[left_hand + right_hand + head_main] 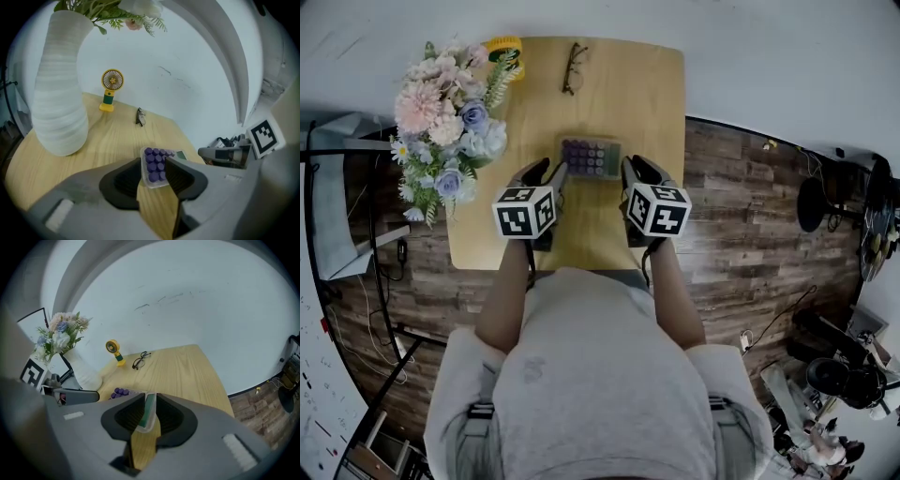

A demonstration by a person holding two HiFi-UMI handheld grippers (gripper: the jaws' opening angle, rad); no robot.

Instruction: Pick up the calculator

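Head view: the calculator [592,157] is being flanked on the wooden table [652,94], just right of the flower bouquet [445,122]. Its ends are being straddled by the left gripper [546,173] and right gripper [642,172], with both jaw pairs being held apart, unclamped.

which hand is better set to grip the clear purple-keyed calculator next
Right, probably: the right gripper has its open jaws centred on the clear purple-keyed calculator; the left gripper straddles one corner off-centre.
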